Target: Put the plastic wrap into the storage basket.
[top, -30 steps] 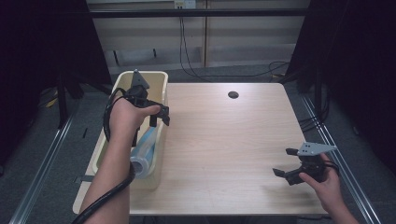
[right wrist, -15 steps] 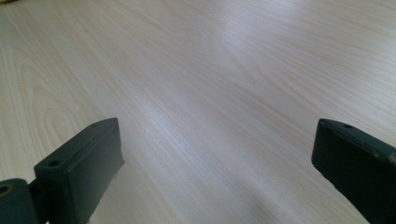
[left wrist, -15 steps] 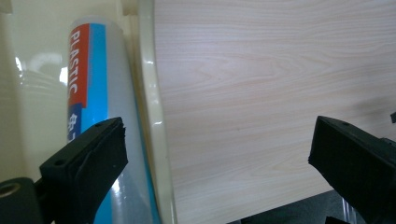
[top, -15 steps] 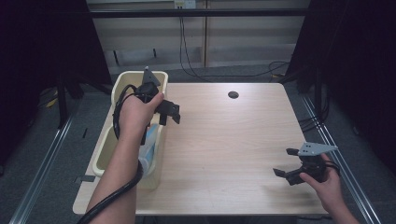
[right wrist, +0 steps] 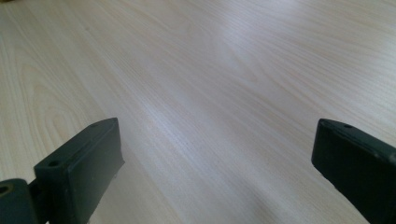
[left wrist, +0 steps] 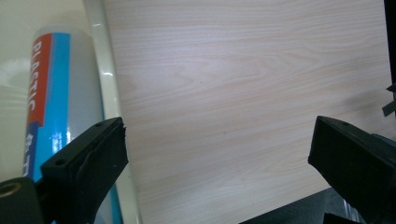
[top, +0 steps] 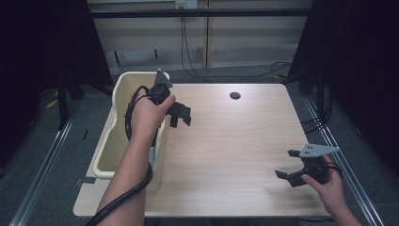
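While both tools gape wide and empty, the roll (left wrist: pixel 56 98) lies in the cream bin (top: pixel 115 141) at the surface's (top: pixel 235 150) left edge, long axis along the bin's length, label reading "PLASTIC"

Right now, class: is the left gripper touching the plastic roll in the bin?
Apart: the left gripper view shows the left gripper open above the table, the roll beyond the bin's rim.

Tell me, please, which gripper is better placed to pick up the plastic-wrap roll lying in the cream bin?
Left. The left gripper hangs open beside the cream bin, with the roll close by its jaw. The right gripper, also open, sits at the table's far near-right corner.
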`<state>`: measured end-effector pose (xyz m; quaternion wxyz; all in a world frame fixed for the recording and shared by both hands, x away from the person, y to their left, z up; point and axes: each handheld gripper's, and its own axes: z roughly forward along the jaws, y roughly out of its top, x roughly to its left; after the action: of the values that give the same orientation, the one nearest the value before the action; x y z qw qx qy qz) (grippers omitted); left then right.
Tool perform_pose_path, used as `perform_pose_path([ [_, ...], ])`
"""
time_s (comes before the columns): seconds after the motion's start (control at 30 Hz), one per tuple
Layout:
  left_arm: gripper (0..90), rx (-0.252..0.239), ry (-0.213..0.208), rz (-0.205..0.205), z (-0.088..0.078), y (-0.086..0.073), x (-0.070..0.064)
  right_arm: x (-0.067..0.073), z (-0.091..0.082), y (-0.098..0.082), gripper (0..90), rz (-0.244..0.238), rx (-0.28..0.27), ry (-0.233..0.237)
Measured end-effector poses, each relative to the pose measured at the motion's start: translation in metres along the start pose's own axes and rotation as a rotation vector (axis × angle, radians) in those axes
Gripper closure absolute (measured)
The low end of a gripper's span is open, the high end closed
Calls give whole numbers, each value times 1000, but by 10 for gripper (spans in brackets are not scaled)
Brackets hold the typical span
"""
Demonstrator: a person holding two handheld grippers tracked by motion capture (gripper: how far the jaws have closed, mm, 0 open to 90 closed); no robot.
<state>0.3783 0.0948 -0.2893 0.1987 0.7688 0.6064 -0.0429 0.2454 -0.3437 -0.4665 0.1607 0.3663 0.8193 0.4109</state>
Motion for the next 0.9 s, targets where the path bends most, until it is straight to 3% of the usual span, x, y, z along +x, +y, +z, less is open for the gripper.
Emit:
perform_pose_path([
  [0.37, 46, 15, -12, 60, 13, -2, -14, 0, 0, 0, 16, 2, -4, 5],
  [0.77, 45, 30, -42, 92, 32, -6, -25, 1, 1, -1, 16, 1, -2, 7],
  [0.9, 43, 29, -33, 95, 36, -7, -28, 1, 1, 0, 16, 1, -1, 9],
])
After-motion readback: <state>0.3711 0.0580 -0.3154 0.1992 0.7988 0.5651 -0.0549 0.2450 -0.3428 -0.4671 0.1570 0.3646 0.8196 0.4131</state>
